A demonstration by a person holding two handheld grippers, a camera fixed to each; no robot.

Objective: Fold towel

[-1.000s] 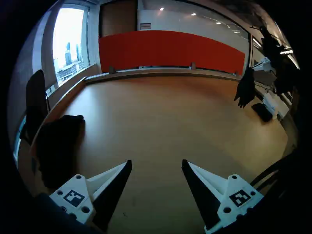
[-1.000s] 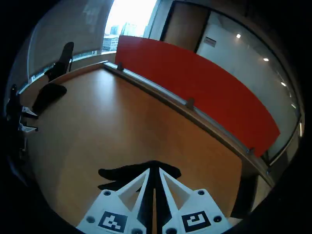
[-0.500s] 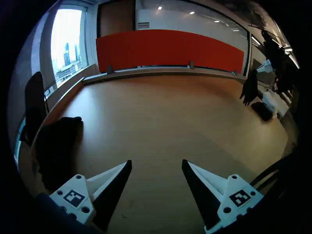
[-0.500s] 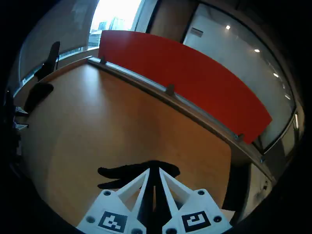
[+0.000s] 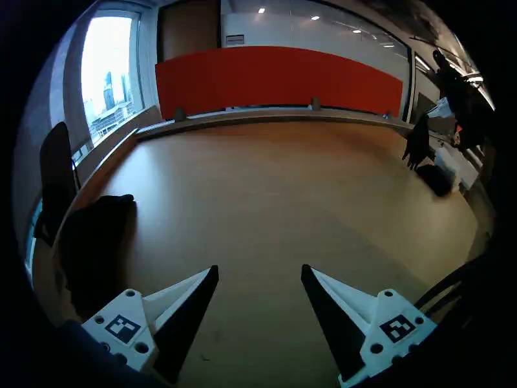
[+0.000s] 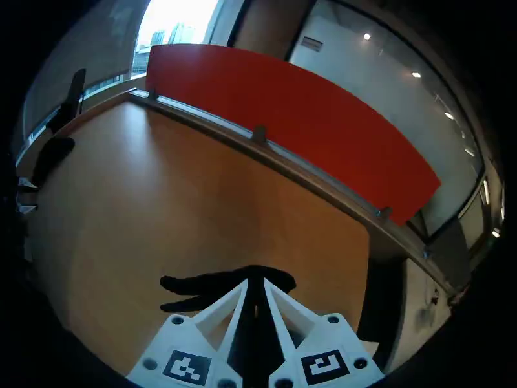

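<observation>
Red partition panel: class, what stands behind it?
Above the red partition panel, a pale wall and brown door show; everything lower behind it is covered.

Left tongs: white with black inner faces, each side carrying a black-and-white square marker. Right tongs: the same white body, black inner faces and black-and-white markers. Worktop: plain warm orange-brown wood. Partition along its far edge: solid bright red. Towel at the right tongs: black, no pattern visible. Cloth heap at the worktop's left edge: black. Chair back beside it: black
</observation>
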